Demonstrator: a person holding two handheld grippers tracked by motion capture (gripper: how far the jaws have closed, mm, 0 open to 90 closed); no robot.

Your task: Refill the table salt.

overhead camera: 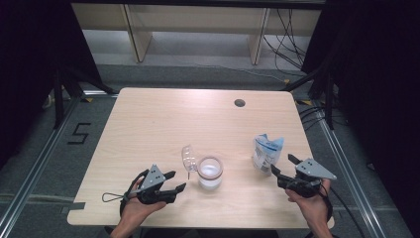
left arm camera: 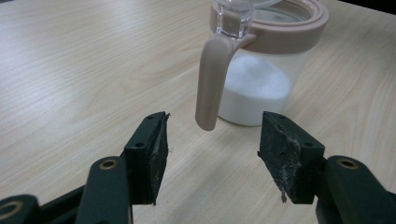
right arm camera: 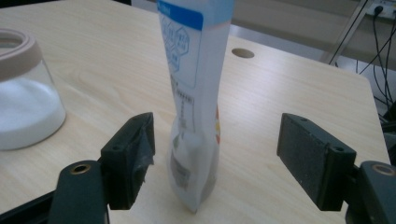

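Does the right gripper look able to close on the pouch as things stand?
Probably yes: the right gripper is open, the upright pouch stands between its jaws, and nothing blocks it.

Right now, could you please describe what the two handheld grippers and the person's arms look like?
Both the left gripper and the right gripper are black, each with two jaws faced by flat dark pads and brass-coloured pivot rivets, and each is topped by a grey three-cornered plate. A thin cable loops from the left one; a dark cable trails from the right. The forearms are bare, with no sleeves showing.
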